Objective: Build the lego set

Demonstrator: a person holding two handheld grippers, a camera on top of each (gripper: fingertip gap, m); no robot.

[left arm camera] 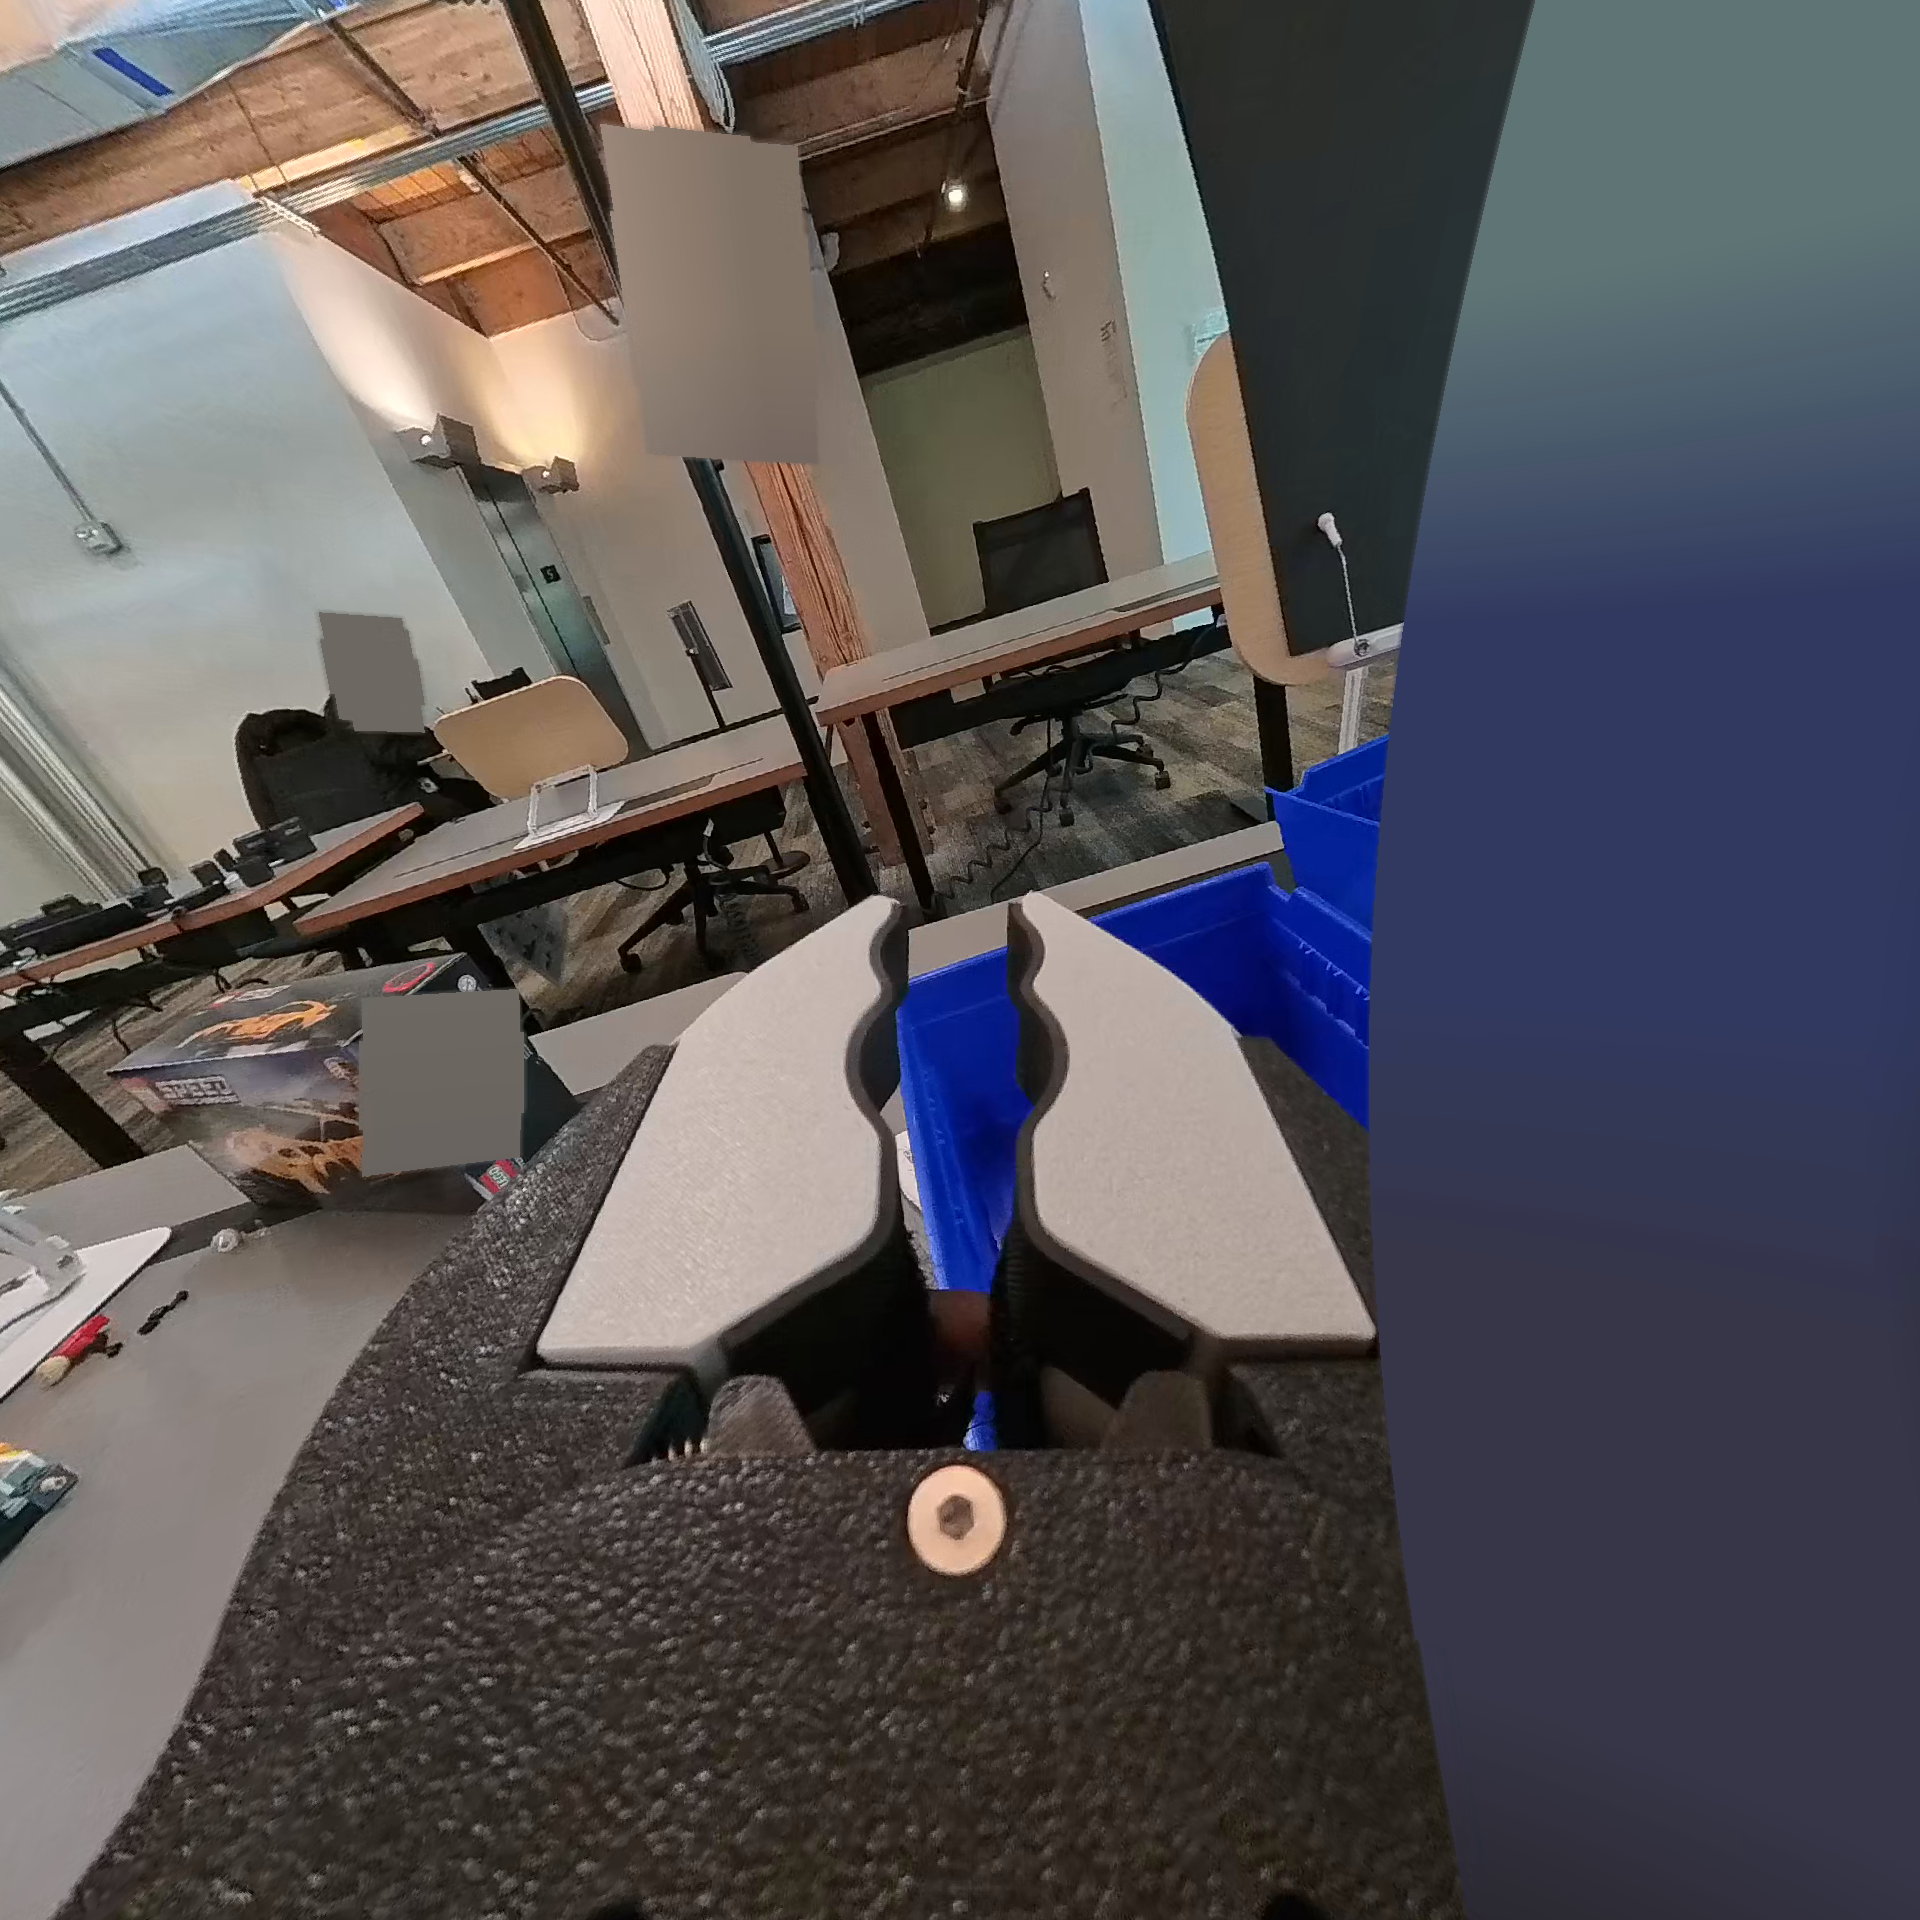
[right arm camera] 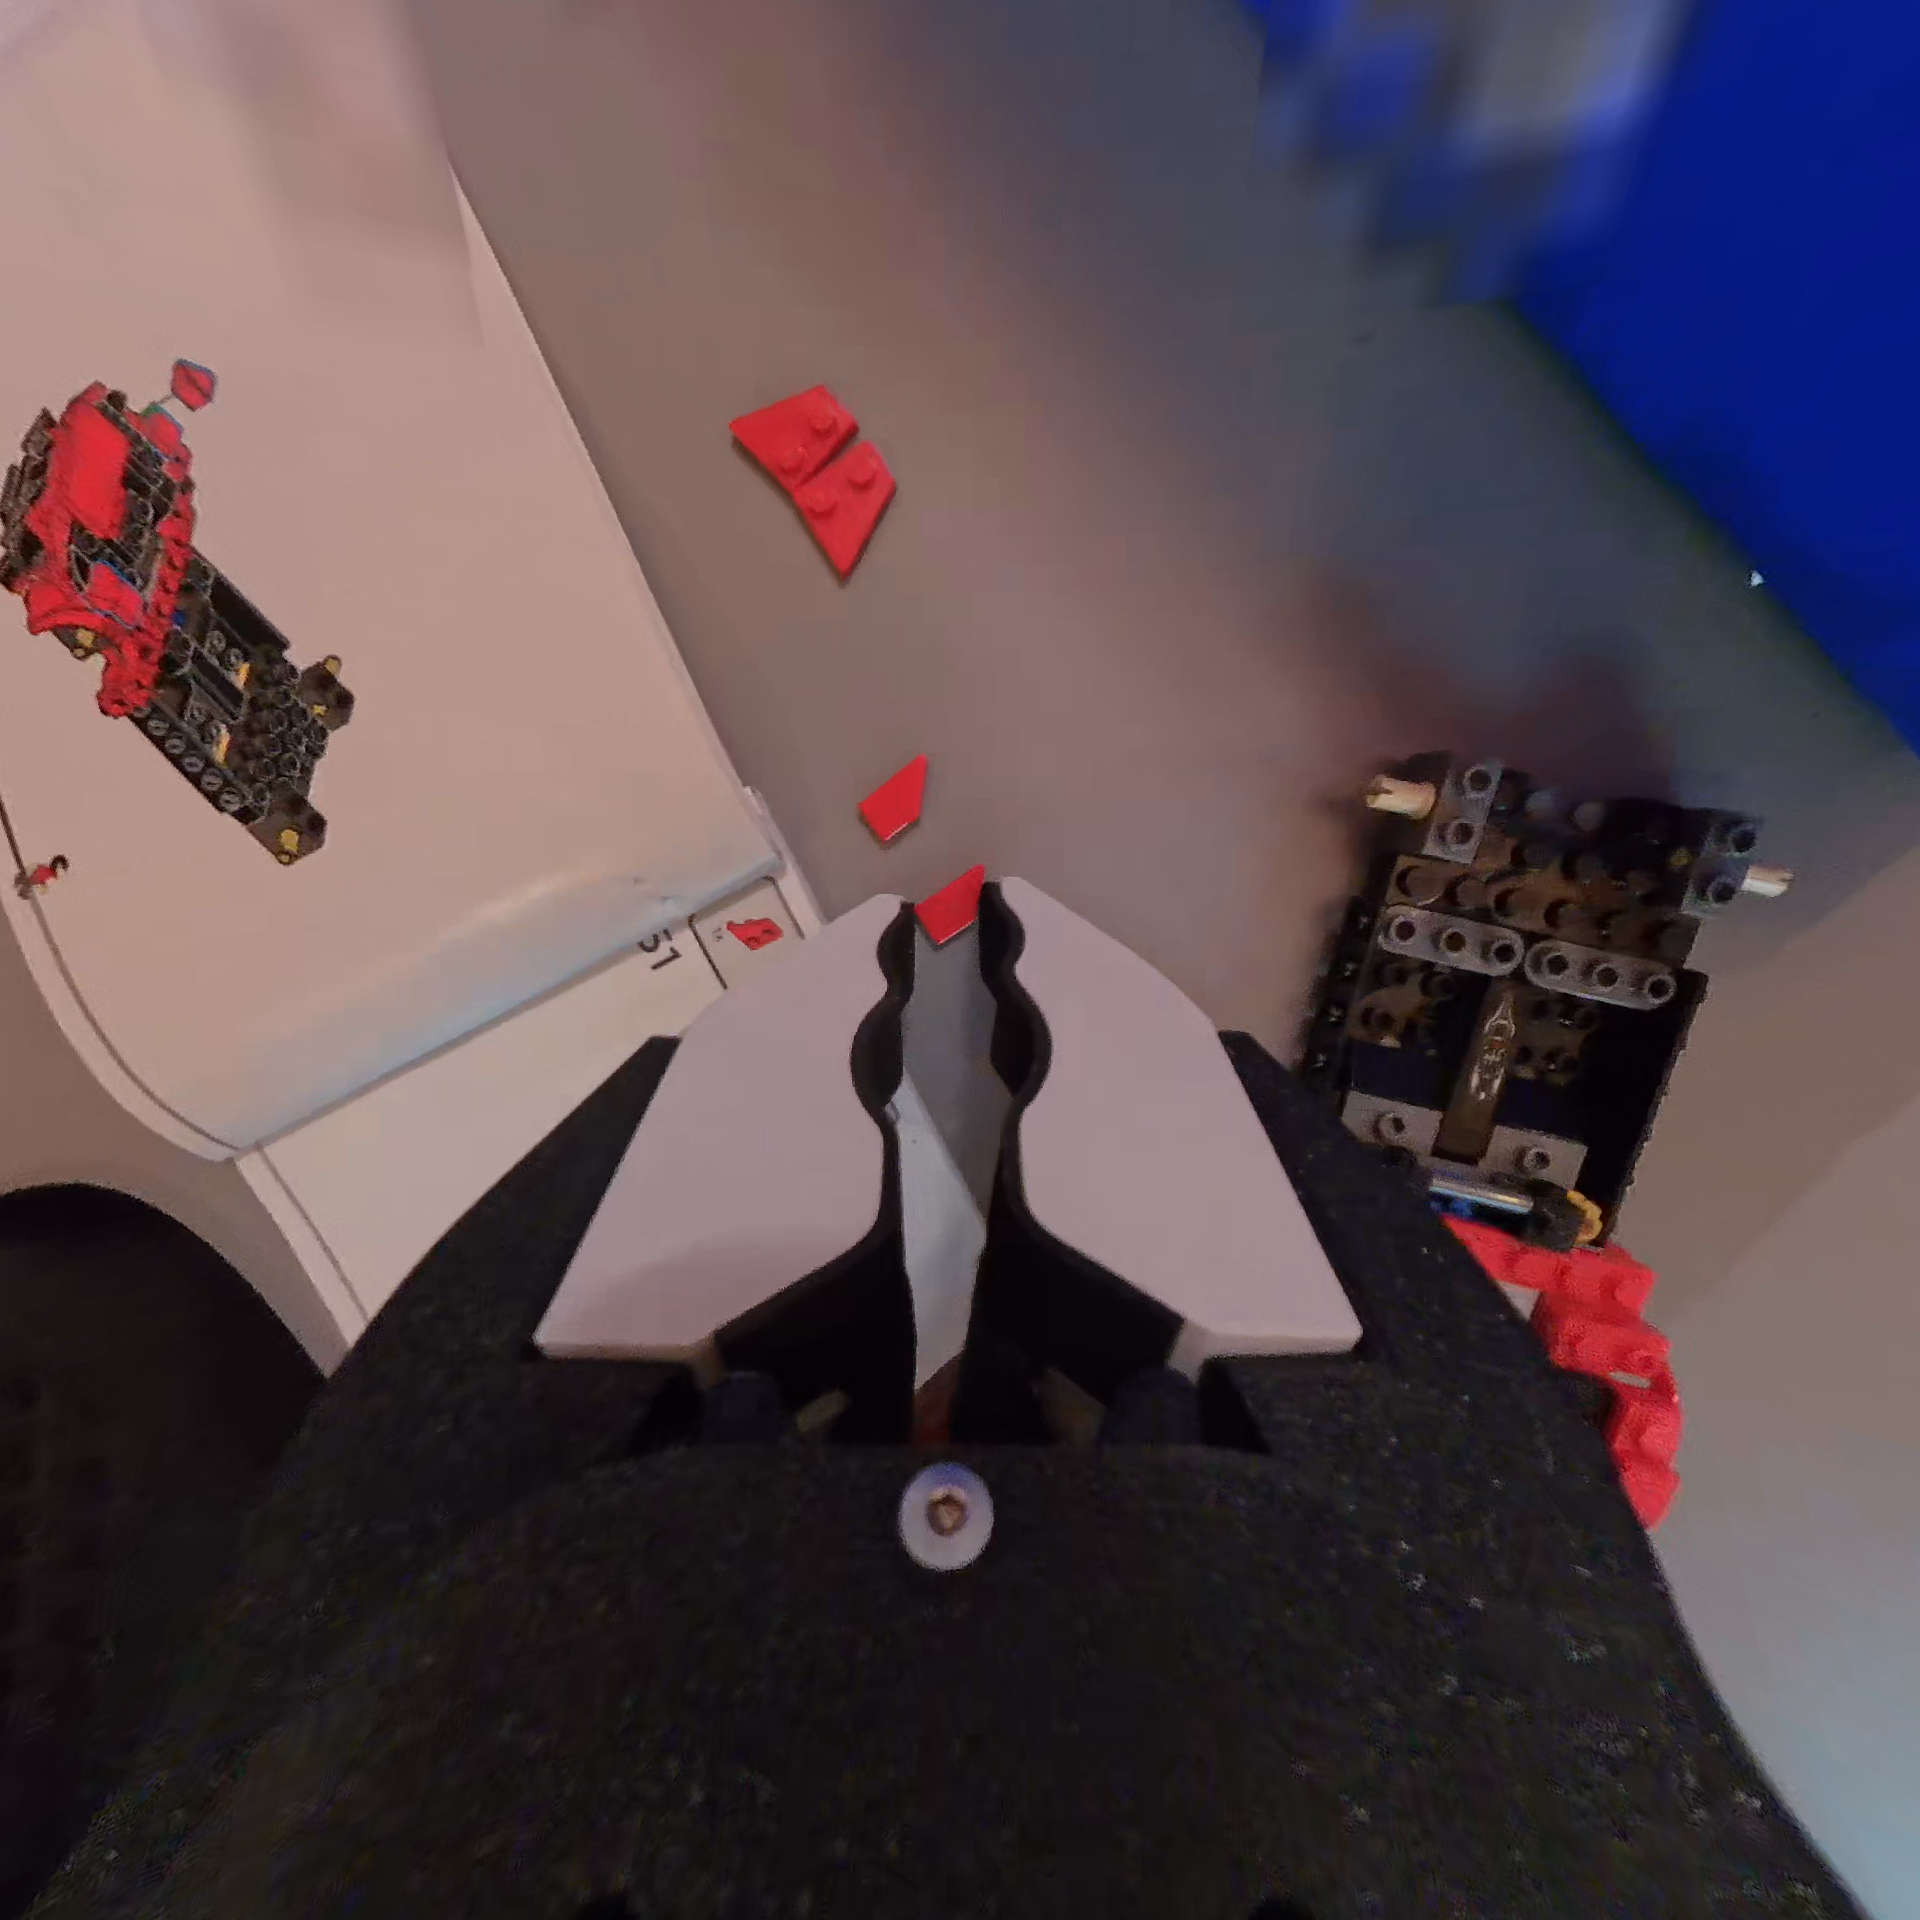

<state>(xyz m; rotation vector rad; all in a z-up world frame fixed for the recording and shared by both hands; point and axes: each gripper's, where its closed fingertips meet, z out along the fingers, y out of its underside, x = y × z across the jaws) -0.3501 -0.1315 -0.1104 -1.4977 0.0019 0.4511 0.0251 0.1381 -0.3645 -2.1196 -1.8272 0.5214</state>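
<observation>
While the left hand-held gripper points level, parted, the right hand-held gripper angles down, pinching a red tile.

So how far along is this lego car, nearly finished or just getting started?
Partly built. Done: a black chassis with a red section attached lies on the table. In hand: the right tongs have a small red tile between their tips. The left tongs are open and empty over a blue bin. Left: two red wedge plates and another red tile lie loose, and the manual pictures far more red bodywork.
</observation>
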